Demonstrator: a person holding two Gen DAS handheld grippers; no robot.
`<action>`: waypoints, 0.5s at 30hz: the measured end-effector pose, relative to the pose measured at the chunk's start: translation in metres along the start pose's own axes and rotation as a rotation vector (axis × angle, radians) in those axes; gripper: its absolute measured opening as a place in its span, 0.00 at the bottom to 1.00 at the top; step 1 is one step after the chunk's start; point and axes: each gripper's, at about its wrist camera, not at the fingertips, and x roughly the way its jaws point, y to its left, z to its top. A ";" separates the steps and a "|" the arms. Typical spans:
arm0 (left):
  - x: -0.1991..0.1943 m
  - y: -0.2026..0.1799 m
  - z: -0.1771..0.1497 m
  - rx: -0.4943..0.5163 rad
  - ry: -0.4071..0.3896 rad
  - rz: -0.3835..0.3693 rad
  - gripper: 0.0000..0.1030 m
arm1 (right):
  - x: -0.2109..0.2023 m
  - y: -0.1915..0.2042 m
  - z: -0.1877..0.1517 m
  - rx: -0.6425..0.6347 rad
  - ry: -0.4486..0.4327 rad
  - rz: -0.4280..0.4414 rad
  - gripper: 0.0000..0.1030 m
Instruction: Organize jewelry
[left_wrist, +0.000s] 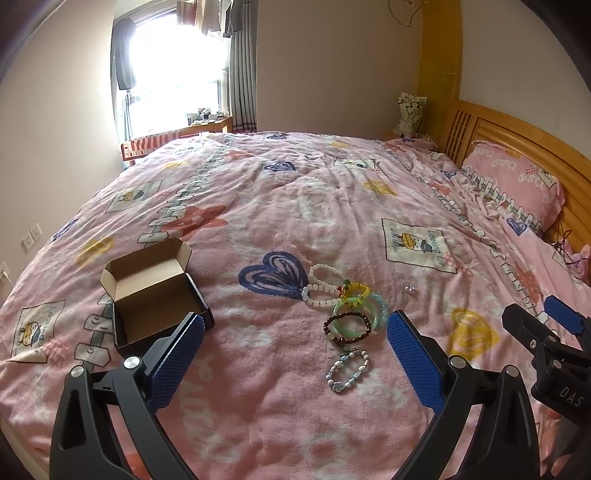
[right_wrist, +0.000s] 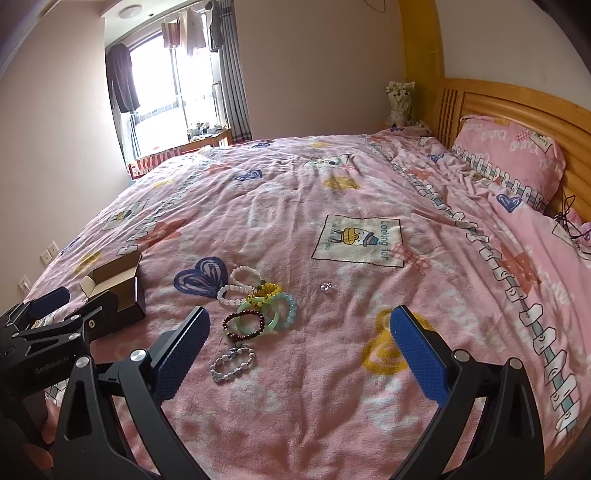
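A pile of bracelets (left_wrist: 345, 302) (right_wrist: 258, 306) lies on the pink bedspread: white bead loops, a yellow one, green and pale blue bangles, a dark red bead one. A white and blue bead bracelet (left_wrist: 347, 371) (right_wrist: 232, 363) lies apart, nearer me. A small clear trinket (left_wrist: 409, 288) (right_wrist: 327, 286) sits to the right of the pile. An open cardboard box (left_wrist: 155, 295) (right_wrist: 118, 291), empty, stands to the left. My left gripper (left_wrist: 295, 354) hovers open just before the bracelets, holding nothing. My right gripper (right_wrist: 300, 347) is open too, to the right of them.
The bed (left_wrist: 295, 192) fills both views, with a pink pillow (right_wrist: 509, 155) and a wooden headboard (right_wrist: 498, 103) at the right. A window with curtains (left_wrist: 177, 74) and a small table stand past the far edge. Wall sockets (left_wrist: 31, 236) are on the left.
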 end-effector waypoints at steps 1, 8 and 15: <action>-0.001 0.000 0.000 0.000 -0.003 0.000 0.94 | 0.000 0.000 0.000 0.000 0.001 0.000 0.93; -0.001 0.002 -0.001 0.000 -0.009 0.004 0.94 | -0.001 0.000 0.000 0.000 0.000 -0.002 0.93; -0.001 0.002 -0.001 0.001 -0.014 0.004 0.94 | -0.003 -0.002 0.001 -0.002 -0.004 0.000 0.93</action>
